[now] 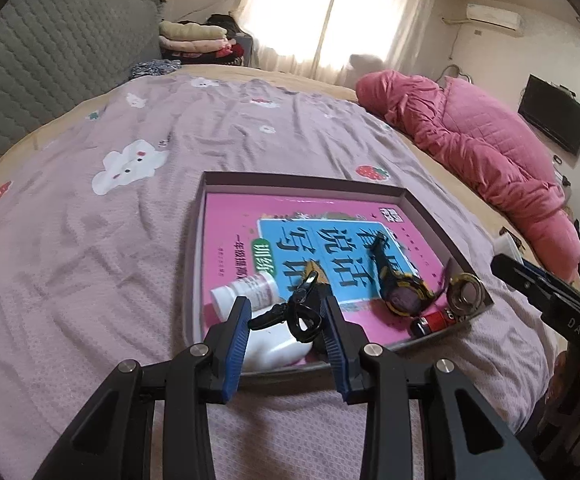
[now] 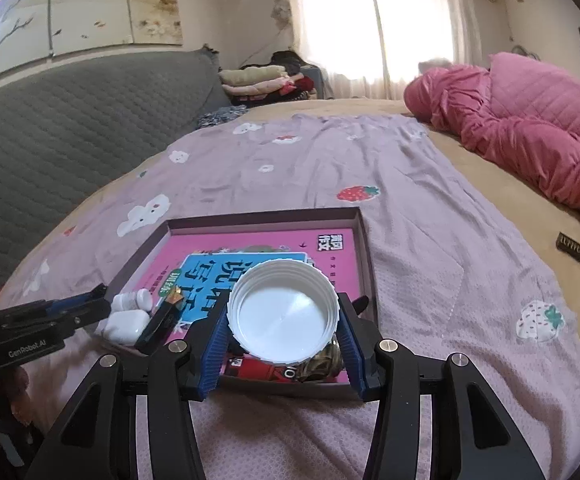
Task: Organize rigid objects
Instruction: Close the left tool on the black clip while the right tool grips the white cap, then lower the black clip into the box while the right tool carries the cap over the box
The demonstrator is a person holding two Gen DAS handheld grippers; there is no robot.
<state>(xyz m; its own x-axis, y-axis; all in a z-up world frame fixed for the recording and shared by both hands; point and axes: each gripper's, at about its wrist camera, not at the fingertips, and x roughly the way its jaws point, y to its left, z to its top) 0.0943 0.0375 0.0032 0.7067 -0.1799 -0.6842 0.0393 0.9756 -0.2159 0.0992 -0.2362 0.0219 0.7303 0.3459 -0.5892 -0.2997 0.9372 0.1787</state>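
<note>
Left gripper (image 1: 286,312) above the near edge of a shallow box (image 1: 429,216) on a lilac bedsheet (image 1: 110,260), its blue pads (image 1: 237,320) either side of a black key clip (image 1: 297,308), which sits between them. The box holds a pink book (image 1: 242,220), a white pill bottle (image 1: 246,290), a white case (image 1: 274,350), a watch (image 1: 403,294), a metal ring (image 1: 465,290) and a red item (image 1: 433,322). At right, the other gripper (image 1: 549,292) and a pink quilt (image 1: 489,148).

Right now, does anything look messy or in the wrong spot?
Mostly tidy. The odd one out is a small dark object lying alone on the tan bedding, far from the tray where the other things sit. Inside the tray, the pill bottle lies tipped on its side.
</note>
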